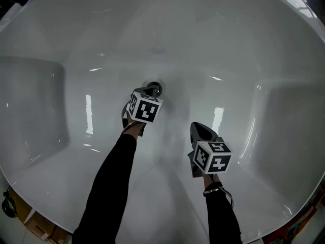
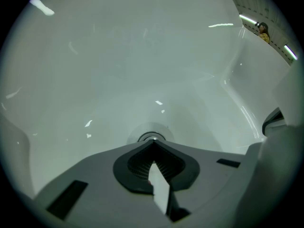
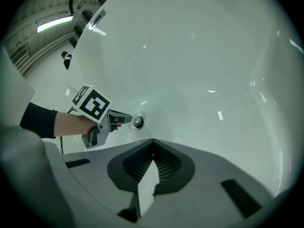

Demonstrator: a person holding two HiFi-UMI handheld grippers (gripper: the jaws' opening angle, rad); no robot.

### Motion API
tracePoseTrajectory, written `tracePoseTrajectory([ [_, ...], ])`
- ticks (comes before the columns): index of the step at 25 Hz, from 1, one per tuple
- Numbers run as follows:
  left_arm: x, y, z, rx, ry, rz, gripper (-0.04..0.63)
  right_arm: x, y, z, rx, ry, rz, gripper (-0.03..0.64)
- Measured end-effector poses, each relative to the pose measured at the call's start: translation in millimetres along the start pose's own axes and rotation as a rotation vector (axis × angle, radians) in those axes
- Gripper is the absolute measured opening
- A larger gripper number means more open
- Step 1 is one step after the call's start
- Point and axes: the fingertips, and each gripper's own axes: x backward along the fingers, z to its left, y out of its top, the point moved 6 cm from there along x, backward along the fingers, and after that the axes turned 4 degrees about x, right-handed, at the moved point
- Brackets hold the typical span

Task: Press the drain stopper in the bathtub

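The round chrome drain stopper (image 1: 155,89) sits in the floor of the white bathtub (image 1: 213,44). My left gripper (image 1: 151,90) is shut, with nothing held, and its tip is at the stopper's near edge. In the left gripper view the stopper (image 2: 151,137) shows just beyond the closed jaw tips of that gripper (image 2: 153,141). My right gripper (image 1: 197,128) is also shut and empty, hovering to the right of the drain. From the right gripper view, the left gripper (image 3: 124,119) points at the stopper (image 3: 137,122).
The tub walls rise steeply on the left (image 1: 30,100) and right (image 1: 289,111). A faint overflow mark (image 1: 157,50) sits on the far wall. Floor and boxes (image 1: 35,222) show beyond the near rim.
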Motion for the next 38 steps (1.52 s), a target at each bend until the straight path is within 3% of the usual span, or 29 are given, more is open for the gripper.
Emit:
tracePoseTrajectory([
  [24,2,0,0,-0.020,-0.003,0.011,0.003,0,10,3,0.037,0.001,-0.011,0.002],
  [38,50,13,-7,-0.015,-0.012,-0.044,0.004,30,35,23,0.082,-0.011,-0.056,0.002],
])
